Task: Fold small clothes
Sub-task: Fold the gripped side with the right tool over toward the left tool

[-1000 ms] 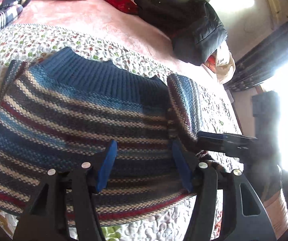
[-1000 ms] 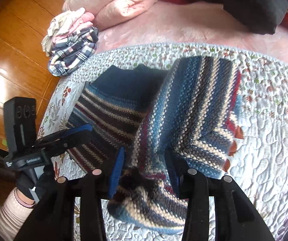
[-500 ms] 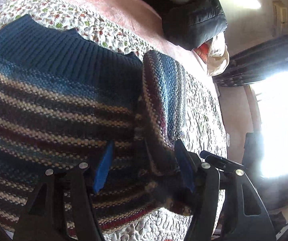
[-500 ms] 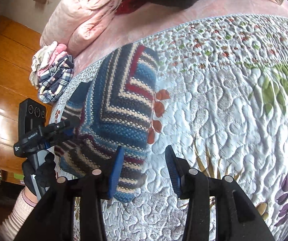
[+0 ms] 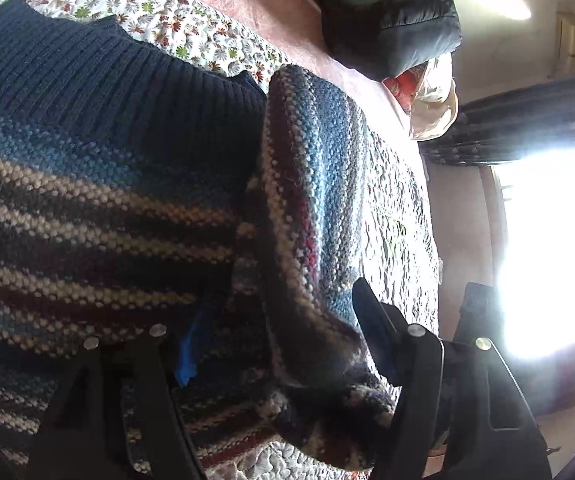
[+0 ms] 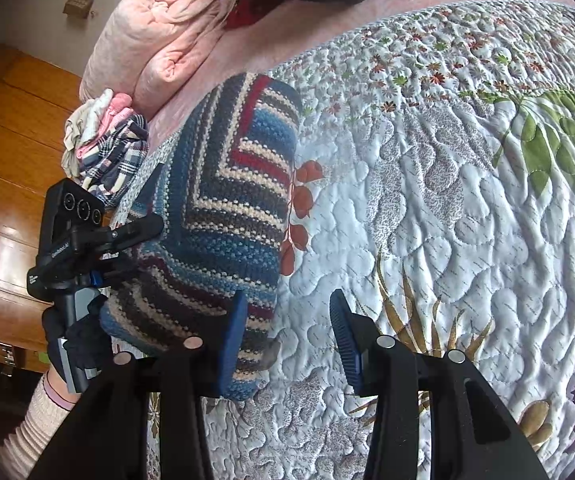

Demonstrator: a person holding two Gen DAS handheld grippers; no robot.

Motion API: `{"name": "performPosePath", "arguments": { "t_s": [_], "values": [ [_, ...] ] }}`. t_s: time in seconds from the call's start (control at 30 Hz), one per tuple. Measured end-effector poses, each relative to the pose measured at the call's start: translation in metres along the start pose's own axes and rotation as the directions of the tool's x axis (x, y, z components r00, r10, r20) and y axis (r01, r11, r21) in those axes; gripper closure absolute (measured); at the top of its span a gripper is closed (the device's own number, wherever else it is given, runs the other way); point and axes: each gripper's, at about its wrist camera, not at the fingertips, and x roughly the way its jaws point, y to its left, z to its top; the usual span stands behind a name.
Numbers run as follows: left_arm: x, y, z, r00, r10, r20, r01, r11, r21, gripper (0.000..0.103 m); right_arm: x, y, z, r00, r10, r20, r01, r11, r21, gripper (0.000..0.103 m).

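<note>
In the left wrist view: left gripper (image 5: 283, 336) low over the striped sweater (image 5: 99, 216), close enough that knit fills most of the frame. Jaws spread wide, straddling the folded-over panel (image 5: 311, 184), which runs lengthwise away from the camera along the sweater's right side. Navy ribbed hem (image 5: 99, 80) lying across the far end, on the floral quilt (image 5: 191, 36). Fabric bunched between the blue pads (image 5: 371, 328) near their roots, yet no pinch visible; released, by the look of it. Dark jacket (image 5: 415, 28) piled well beyond, on the pink bedcover.

In the right wrist view: right gripper (image 6: 287, 340) off to the sweater's right, jaws parted and empty, left pad just overlapping the near corner of the folded sweater (image 6: 227, 208), right pad over bare quilt (image 6: 467, 208). Sweater lying to the left of these jaws, long axis stretching away toward the pink blanket (image 6: 159, 40) and the small pile of plaid clothes (image 6: 107, 148). Left gripper (image 6: 99, 240) seen at the sweater's far-left edge, gloved hand (image 6: 75, 340) beneath it.

Judged from this: left gripper nearer and better placed; probably a fold of the near end up along the long axis next, needing the right jaws shifted left onto the near edge.
</note>
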Motion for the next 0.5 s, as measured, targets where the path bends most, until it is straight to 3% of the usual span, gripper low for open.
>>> {"name": "performPosePath", "arguments": {
  "t_s": [0.23, 0.37, 0.4, 0.5],
  "values": [
    [0.005, -0.016, 0.006, 0.996, 0.092, 0.013, -0.093, 0.993, 0.070, 0.039, 0.007, -0.002, -0.001, 1.000, 0.005, -0.007, -0.005, 1.000, 0.012, 0.059],
    [0.026, -0.028, 0.013, 0.988, 0.151, -0.024, -0.147, 0.982, 0.121, 0.032, 0.010, -0.001, 0.001, 1.000, 0.006, -0.010, -0.006, 1.000, 0.016, 0.059],
    [0.028, -0.029, 0.013, 0.985, 0.169, -0.023, -0.165, 0.978, 0.128, 0.034, 0.010, -0.001, 0.001, 1.000, 0.008, -0.008, -0.008, 1.000, 0.018, 0.059],
    [0.025, -0.036, 0.010, 0.979, 0.205, 0.006, -0.203, 0.966, 0.159, 0.059, 0.010, -0.003, 0.001, 1.000, 0.011, -0.006, -0.011, 1.000, 0.022, 0.059]
  ]
}}
